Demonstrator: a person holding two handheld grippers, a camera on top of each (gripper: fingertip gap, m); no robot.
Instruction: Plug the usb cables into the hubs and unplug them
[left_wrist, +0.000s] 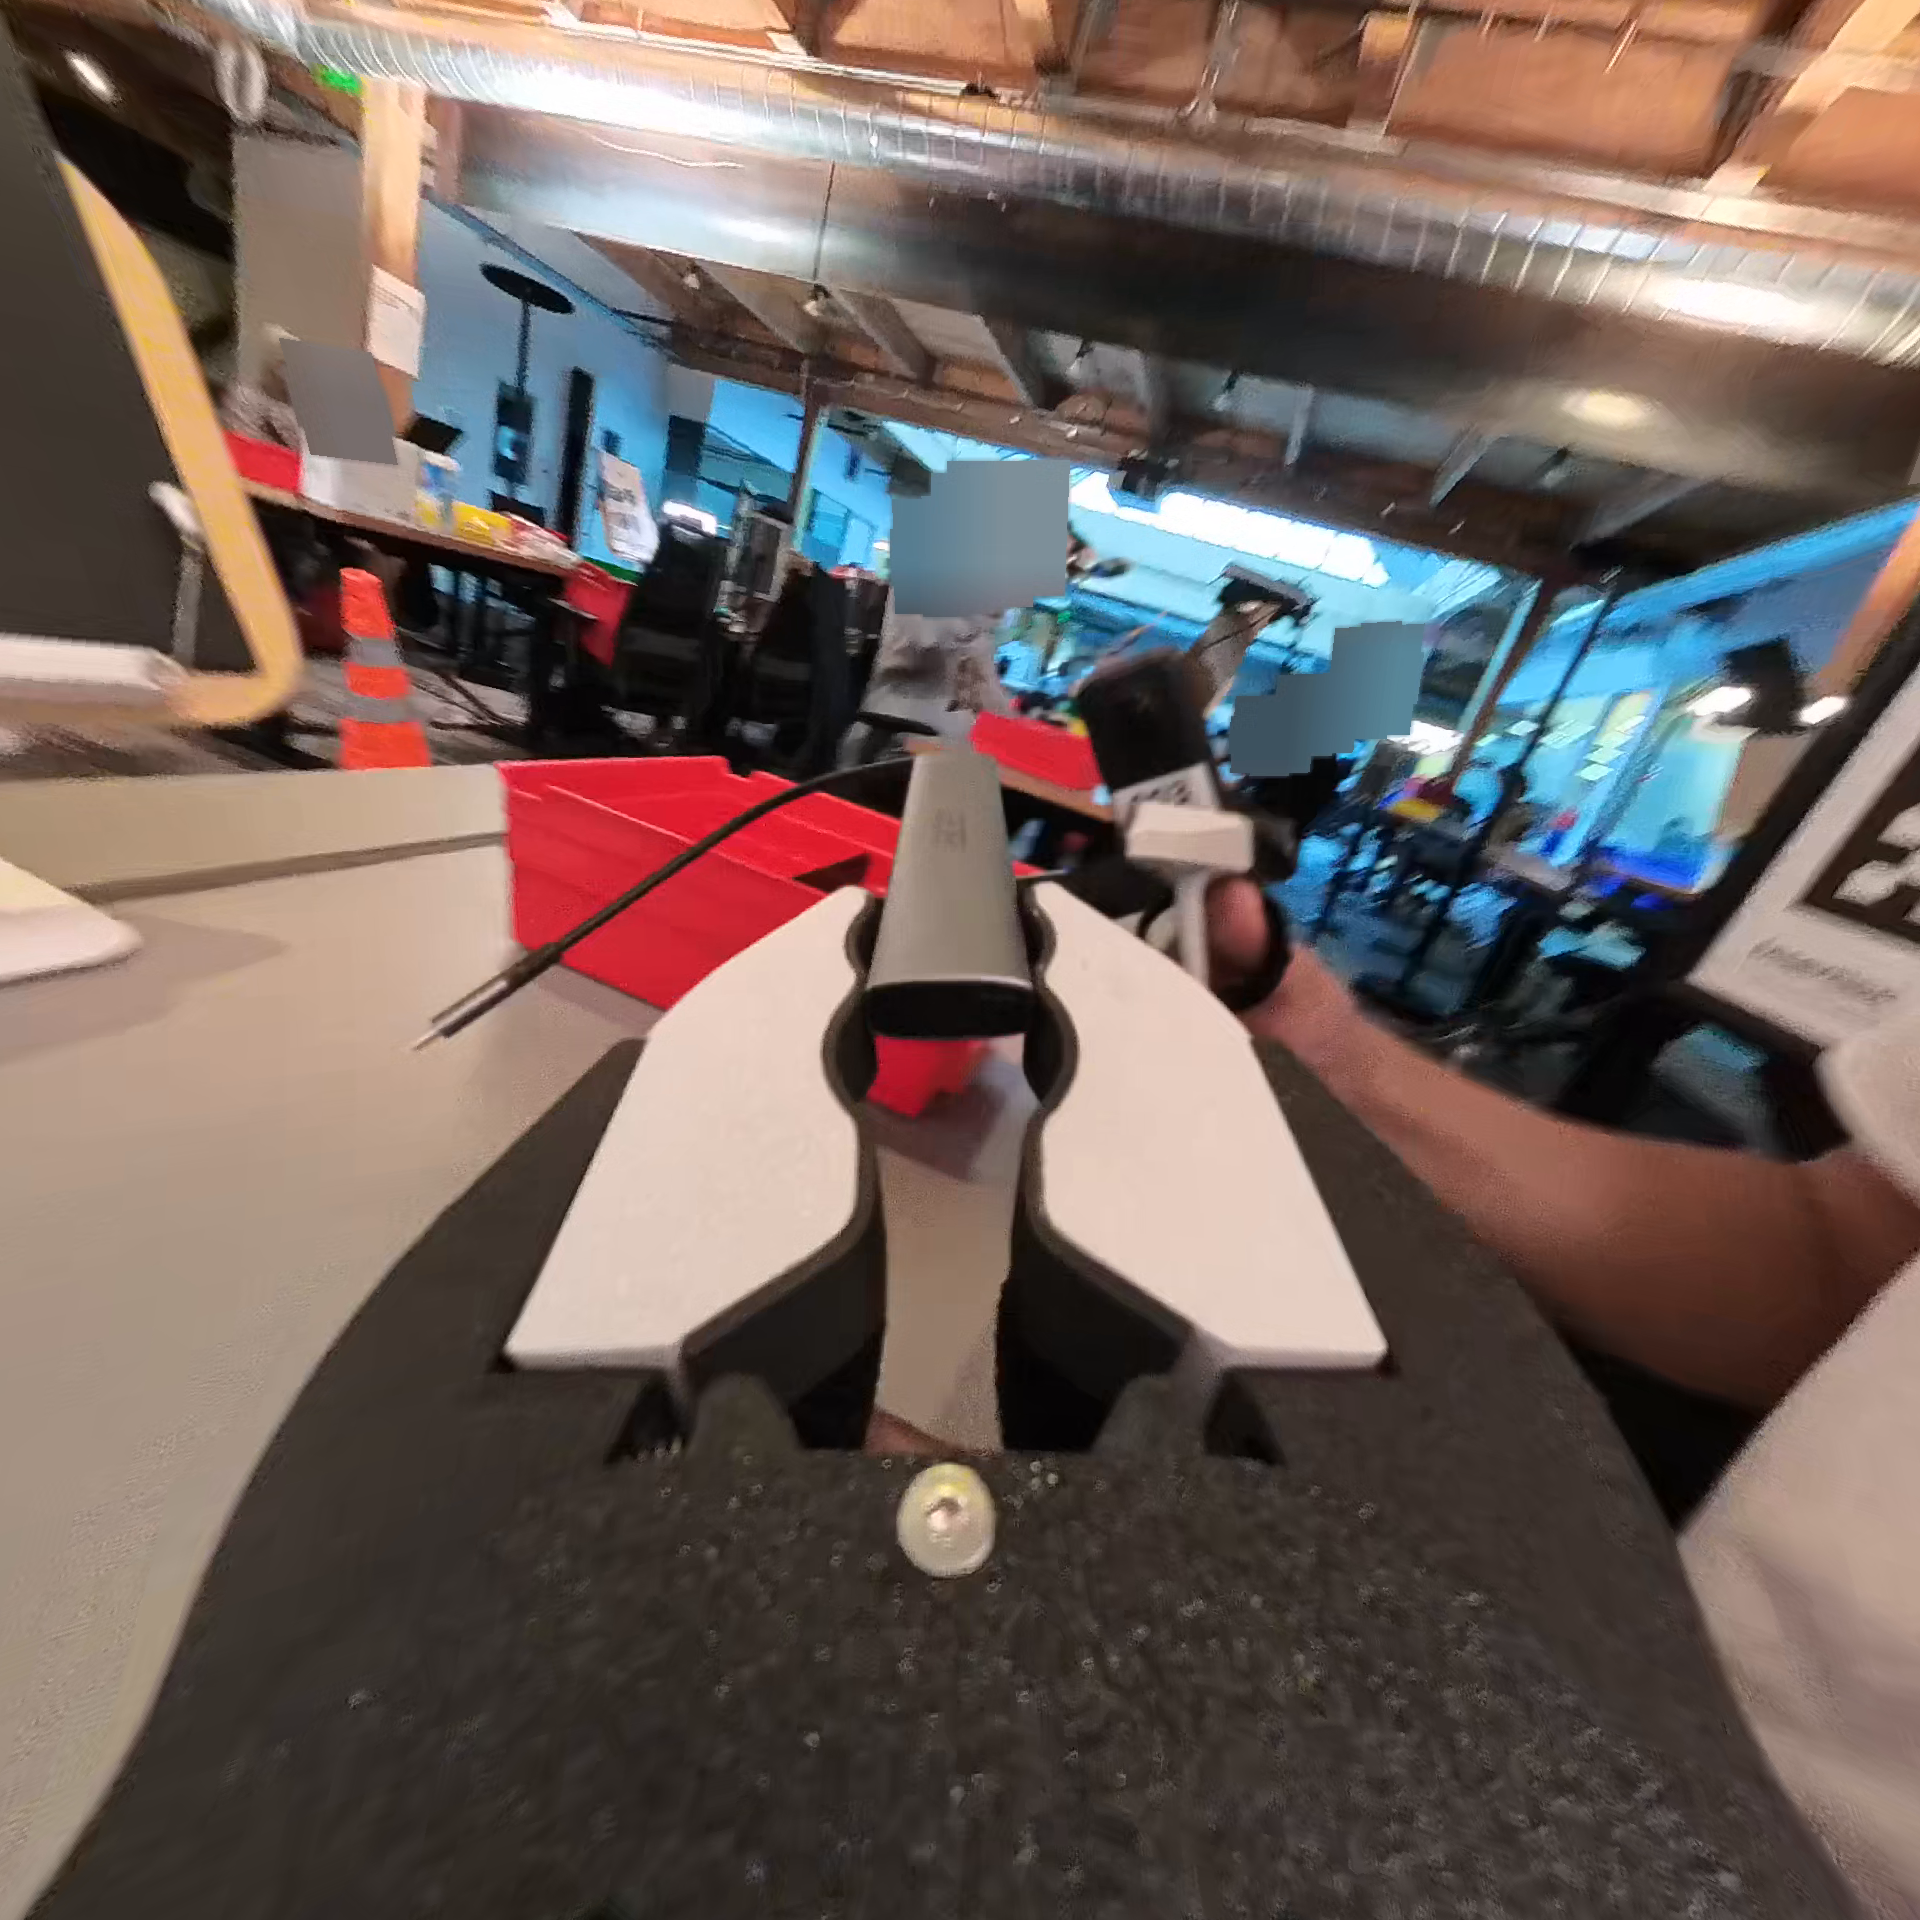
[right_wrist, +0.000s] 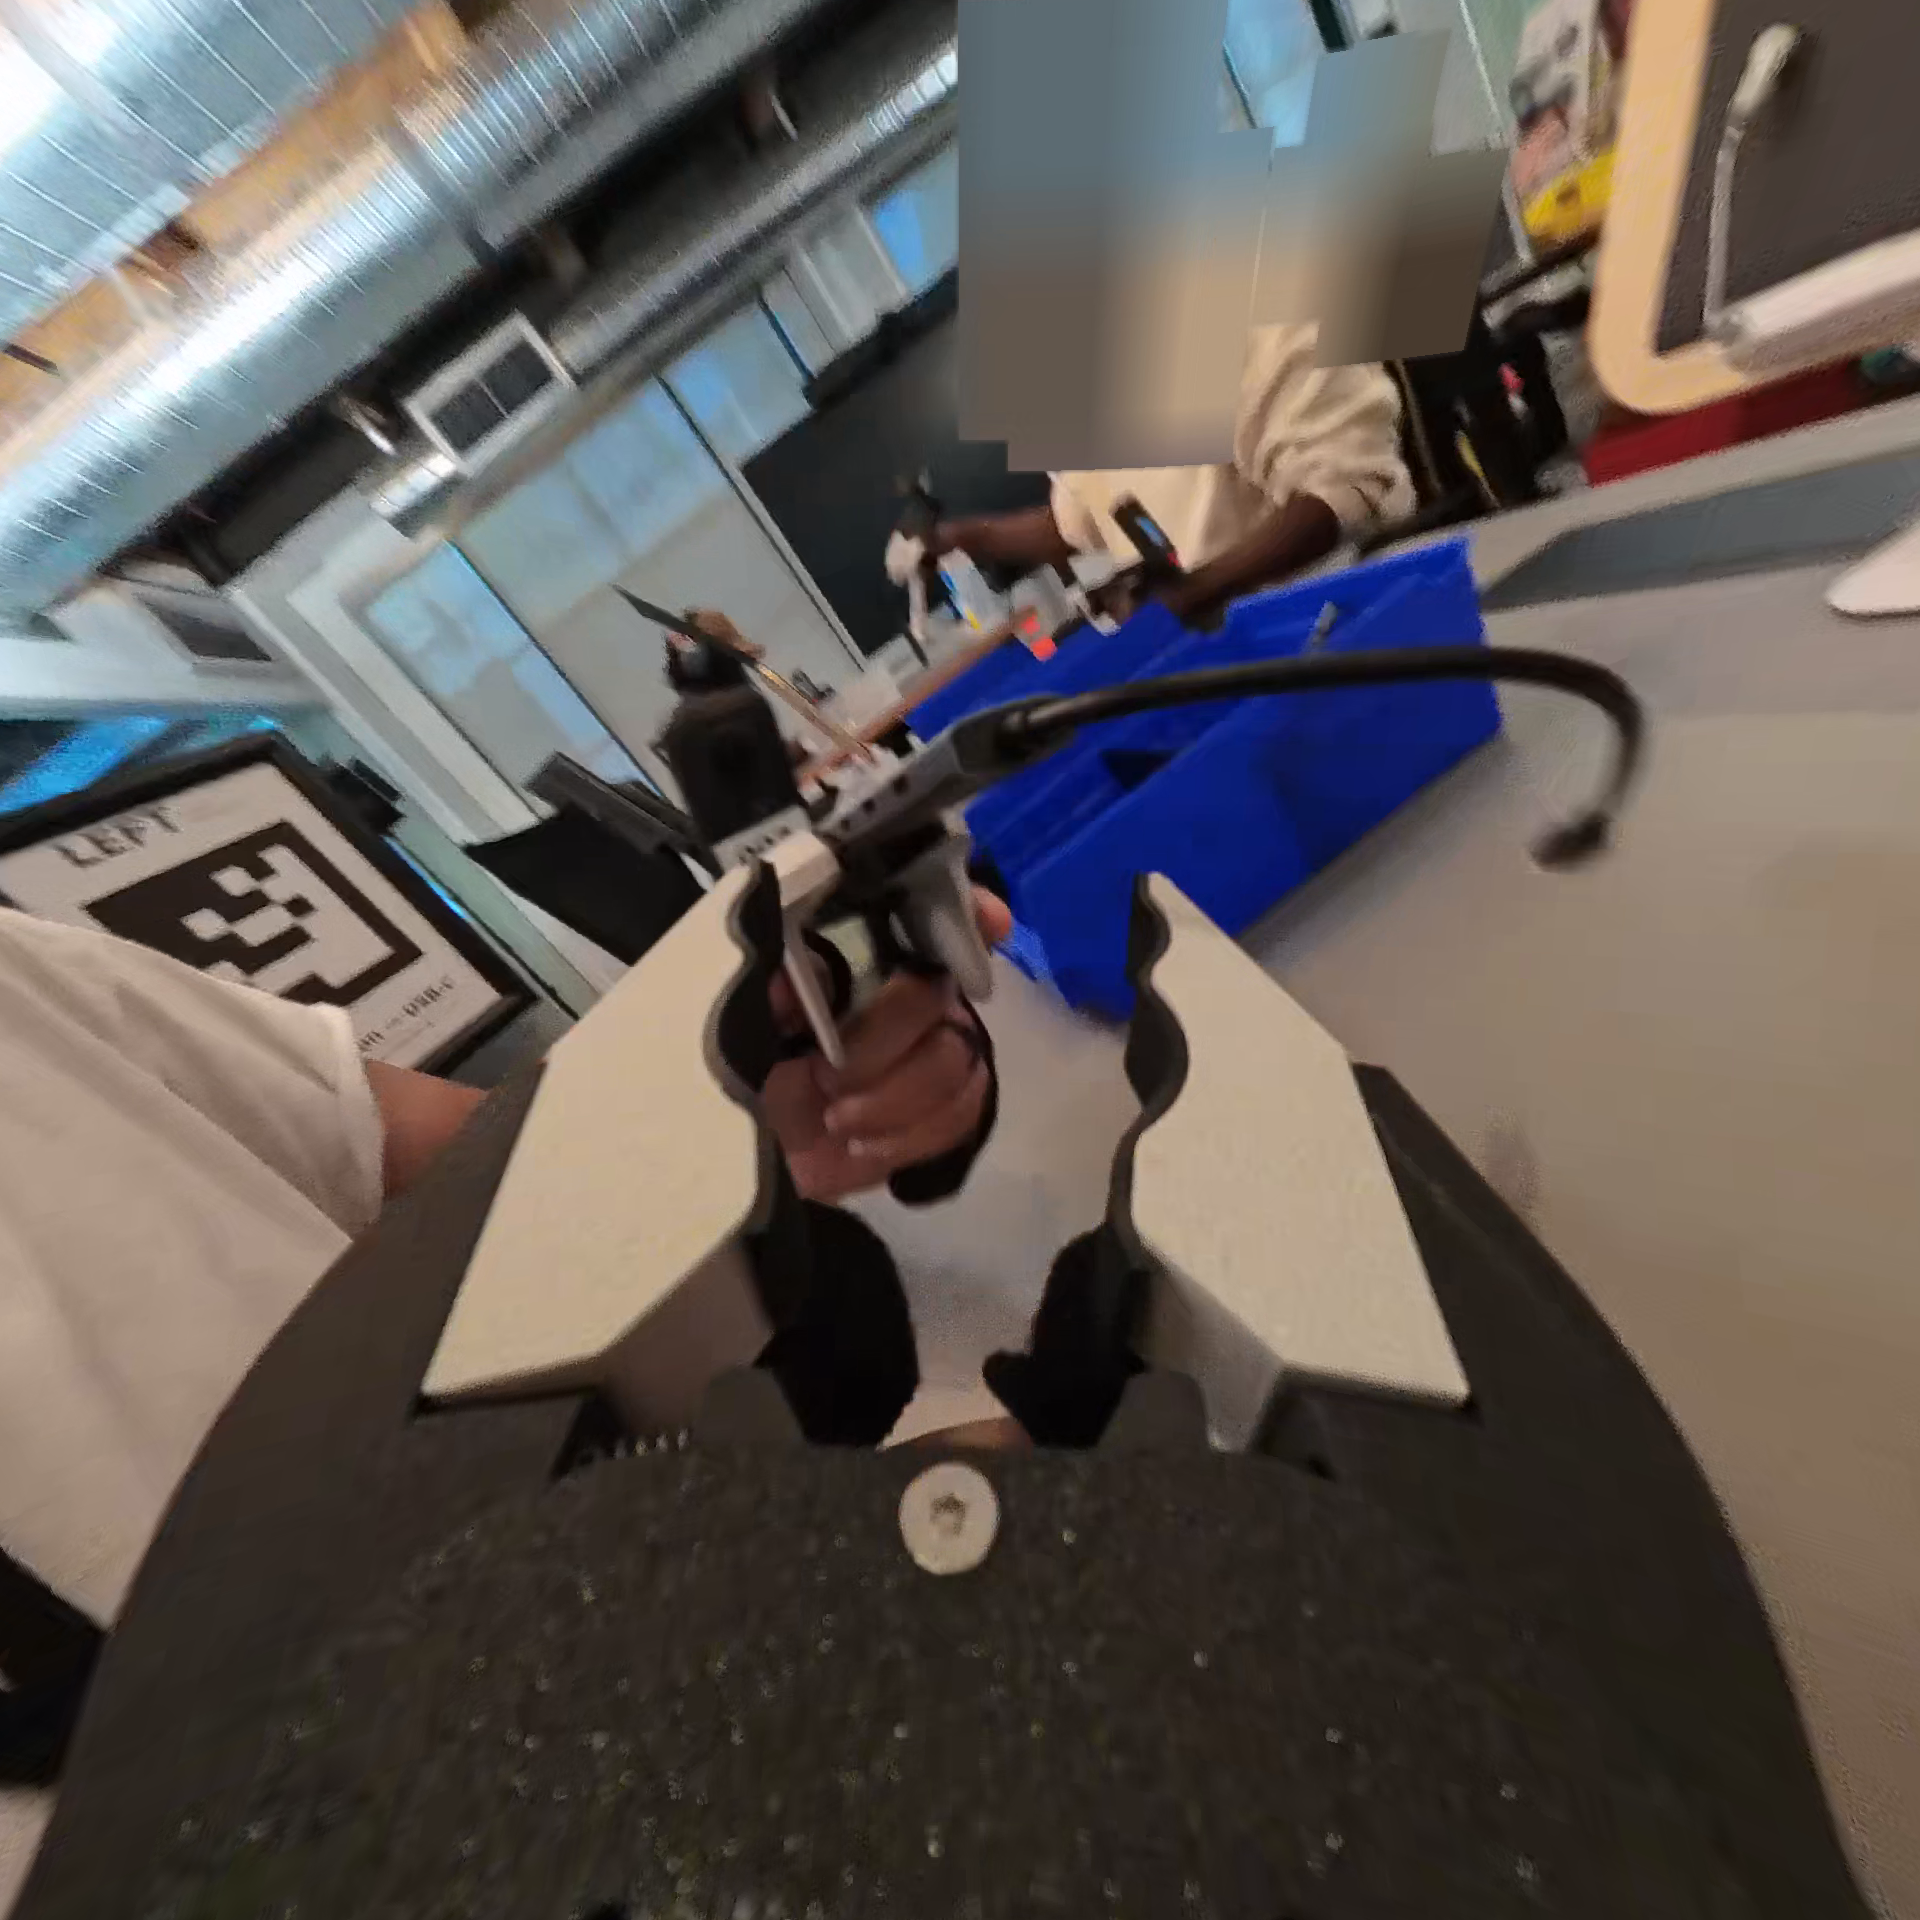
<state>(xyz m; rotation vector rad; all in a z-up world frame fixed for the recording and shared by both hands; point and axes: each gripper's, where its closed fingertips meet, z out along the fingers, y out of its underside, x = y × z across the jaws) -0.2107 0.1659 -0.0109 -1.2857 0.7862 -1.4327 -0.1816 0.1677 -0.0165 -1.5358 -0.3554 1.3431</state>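
Note:
My left gripper (left_wrist: 951, 940) is shut on a grey USB hub (left_wrist: 951, 883), held lengthwise between the white fingers (left_wrist: 748, 1091) above the grey table (left_wrist: 260, 1143). A black cable (left_wrist: 675, 873) leaves the hub's far end, arcs left and ends in a free plug (left_wrist: 457, 1023) just above the table. My right gripper (right_wrist: 956, 894) is open and empty, jaws wide apart, facing the left gripper (right_wrist: 873, 862). In the right wrist view the hub (right_wrist: 904, 784) shows with its cable (right_wrist: 1299, 675) curving right to the loose plug (right_wrist: 1569, 836). The right gripper also shows in the left wrist view (left_wrist: 1184, 836), held in a hand.
A red bin (left_wrist: 582, 831) stands on the table behind the hub. A blue bin (right_wrist: 1299, 800) stands behind it in the right wrist view. A black-and-white marker board (right_wrist: 260, 914) stands beside the table. An orange cone (left_wrist: 379, 675) is on the floor. Another person (right_wrist: 1299, 447) works at a far table. Across from one pair of fingers to the other is roughly 4 cm.

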